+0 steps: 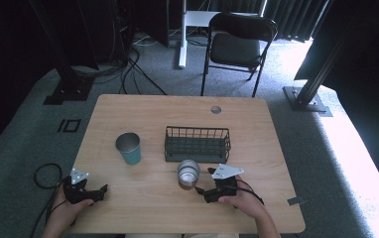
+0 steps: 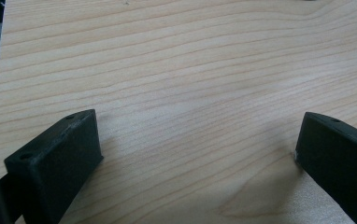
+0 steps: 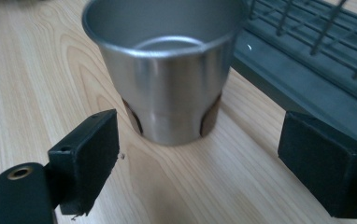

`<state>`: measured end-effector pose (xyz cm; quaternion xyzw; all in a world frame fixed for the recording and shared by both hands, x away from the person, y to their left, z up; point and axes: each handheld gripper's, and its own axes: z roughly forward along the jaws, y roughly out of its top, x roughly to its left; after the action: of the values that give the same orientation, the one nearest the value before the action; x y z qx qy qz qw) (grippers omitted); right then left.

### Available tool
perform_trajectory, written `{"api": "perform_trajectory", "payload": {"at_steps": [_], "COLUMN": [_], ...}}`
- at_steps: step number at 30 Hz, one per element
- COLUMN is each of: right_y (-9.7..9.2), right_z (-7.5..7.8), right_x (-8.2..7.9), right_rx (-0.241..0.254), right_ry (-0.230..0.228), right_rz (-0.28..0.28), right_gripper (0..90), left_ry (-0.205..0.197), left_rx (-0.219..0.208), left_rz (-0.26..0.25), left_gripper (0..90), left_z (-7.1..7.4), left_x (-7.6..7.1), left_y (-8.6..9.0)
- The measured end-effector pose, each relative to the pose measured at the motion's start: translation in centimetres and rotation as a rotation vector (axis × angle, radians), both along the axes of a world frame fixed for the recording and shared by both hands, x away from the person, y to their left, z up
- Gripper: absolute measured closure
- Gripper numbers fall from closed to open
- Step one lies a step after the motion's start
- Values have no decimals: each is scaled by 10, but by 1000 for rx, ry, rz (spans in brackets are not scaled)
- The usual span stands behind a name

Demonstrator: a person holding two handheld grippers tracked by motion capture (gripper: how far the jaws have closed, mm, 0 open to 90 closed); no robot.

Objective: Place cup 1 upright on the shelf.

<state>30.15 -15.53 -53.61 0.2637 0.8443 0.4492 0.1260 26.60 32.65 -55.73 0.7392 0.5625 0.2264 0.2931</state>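
Now | steel cup [image 3: 167,79] just ahead of right claw [image 3: 197,154] | jaws wide, apart from it

wire basket [image 1: 197,145] just behind steel cup [image 1: 188,173]

Colour rundown: the table [image 1: 143,208] is pale blond wood with wavy darker grain lines. The steel cup [image 3: 167,79] is plain shiny silver (brownish reflections low on its sides), and the other cup [image 1: 129,148] is teal outside with a grey metal inside. The wire basket [image 1: 197,144] is a dark grey-green. Both the left gripper [image 2: 197,154] and the right gripper [image 3: 200,158] have matte black jaws, each topped with a light grey plate. The carpet [image 1: 24,144] is speckled grey, and the chair [image 1: 238,42] is black.
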Motion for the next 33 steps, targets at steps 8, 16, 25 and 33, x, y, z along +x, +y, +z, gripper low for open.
{"api": "perform_trajectory", "payload": {"at_steps": [8,16,25,33], "right_y": [11,20,27,31], "right_z": [2,3,1,-1], "right_x": [3,5,8,12], "right_rx": [28,34,50,86], "right_ry": [-7,-17,-23,-38], "right_rz": [22,40,42,32], "right_gripper": [123,123,123,122], "left_ry": [0,0,1,0], "left_rx": [0,0,0,0], "left_rz": [0,0,0,0], "left_gripper": [10,9,10,9], "left_z": [0,0,0,0], "left_x": [0,0,0,0], "left_y": [0,0,0,0]}}
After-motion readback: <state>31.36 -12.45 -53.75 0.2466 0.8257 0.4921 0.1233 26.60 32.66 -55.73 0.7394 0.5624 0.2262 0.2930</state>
